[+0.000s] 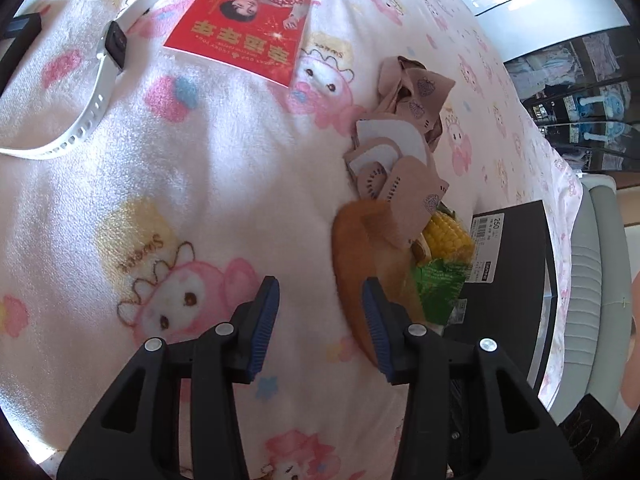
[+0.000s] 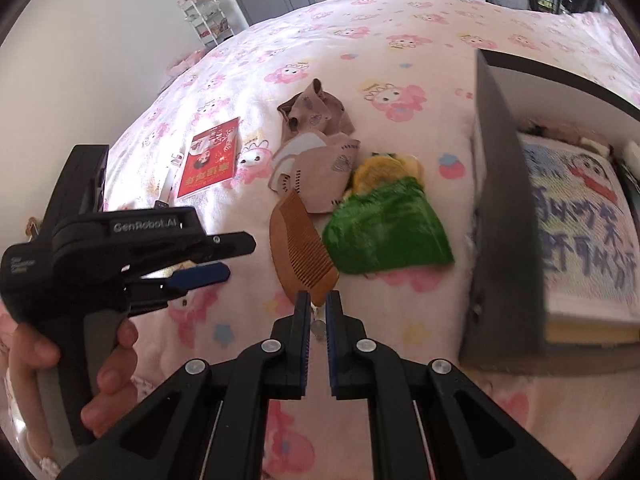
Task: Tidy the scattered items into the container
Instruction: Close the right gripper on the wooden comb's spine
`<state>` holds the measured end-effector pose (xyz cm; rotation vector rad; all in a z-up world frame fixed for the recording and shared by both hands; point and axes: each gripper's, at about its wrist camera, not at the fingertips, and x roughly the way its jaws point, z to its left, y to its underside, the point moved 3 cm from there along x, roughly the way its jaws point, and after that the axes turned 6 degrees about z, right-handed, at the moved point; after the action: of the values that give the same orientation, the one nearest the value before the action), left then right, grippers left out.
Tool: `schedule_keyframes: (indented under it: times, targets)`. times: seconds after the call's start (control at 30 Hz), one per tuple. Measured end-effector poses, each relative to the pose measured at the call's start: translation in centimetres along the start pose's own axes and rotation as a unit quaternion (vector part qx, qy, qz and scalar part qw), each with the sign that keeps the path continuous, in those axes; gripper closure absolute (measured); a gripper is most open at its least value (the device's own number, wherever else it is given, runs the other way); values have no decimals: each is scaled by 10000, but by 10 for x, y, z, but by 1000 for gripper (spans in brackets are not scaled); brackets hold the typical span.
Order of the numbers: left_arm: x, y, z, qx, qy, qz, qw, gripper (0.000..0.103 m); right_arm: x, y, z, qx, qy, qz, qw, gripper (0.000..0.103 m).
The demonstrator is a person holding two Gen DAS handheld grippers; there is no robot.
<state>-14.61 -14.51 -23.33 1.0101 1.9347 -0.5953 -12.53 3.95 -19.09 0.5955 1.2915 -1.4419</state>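
Observation:
My right gripper (image 2: 318, 305) is shut on the near end of a wooden comb (image 2: 302, 248), which angles away over the pink blanket; in the left wrist view the comb (image 1: 356, 256) is a blurred orange shape. My left gripper (image 1: 321, 286) is open over the blanket just left of the comb, with nothing between its fingers; in the right wrist view a hand holds the left gripper (image 2: 236, 258). Beige patterned cloth pieces (image 2: 316, 152), a green pack of corn (image 2: 384, 232), a red card (image 1: 240, 28) and a white smartwatch (image 1: 114, 40) lie scattered. The dark box (image 2: 504, 184) stands on the right.
Inside the box lies a cloth with a cartoon print (image 2: 580, 232). A black device (image 1: 20, 36) sits at the far left edge of the bed. A white shelf rack (image 2: 208, 20) and grey cabinets stand beyond the bed.

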Motion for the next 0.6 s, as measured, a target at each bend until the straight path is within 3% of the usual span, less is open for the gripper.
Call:
schedule_keyframes:
  times: [0.2,0.4,0.6]
  targets:
    - [18,31,-23,458,22,410,9981,59,-22,41,-45,564,338,77,9978,98]
    - [29,43,-38,648,-62,574,9962,58,-35,48,-76,1066,569,42,9927,97]
    - [42,60,-47,819,190,773,9935,58,-46,64,-98,1420,1125,-100,9834,97]
